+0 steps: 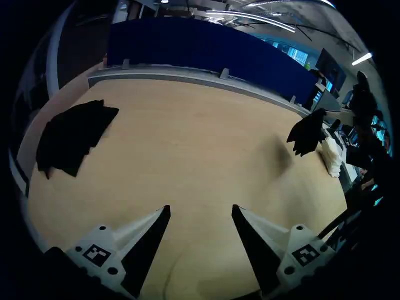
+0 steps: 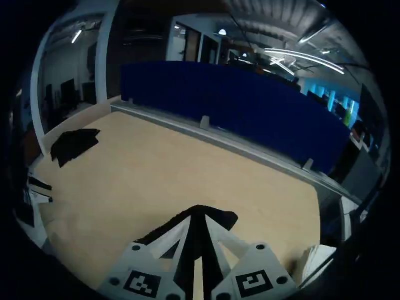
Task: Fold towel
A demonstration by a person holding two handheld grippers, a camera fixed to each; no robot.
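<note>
My left gripper (image 1: 200, 206) is open above the light wooden table (image 1: 190, 145), with nothing between its fingers. A black towel (image 1: 306, 132) hangs bunched in the air at the table's right side. In the right gripper view, my right gripper (image 2: 198, 214) is shut on that black towel (image 2: 220, 218), and its dark cloth spreads out around the fingertips above the table (image 2: 165, 170). I cannot tell how much of the towel hangs beneath the fingers.
A pile of black cloth (image 1: 72, 135) lies at the table's far left, seen also as the black pile (image 2: 74, 142). A stack of white towels (image 1: 332, 156) sits at the right edge. A blue partition (image 1: 210, 50) runs along the table's far side.
</note>
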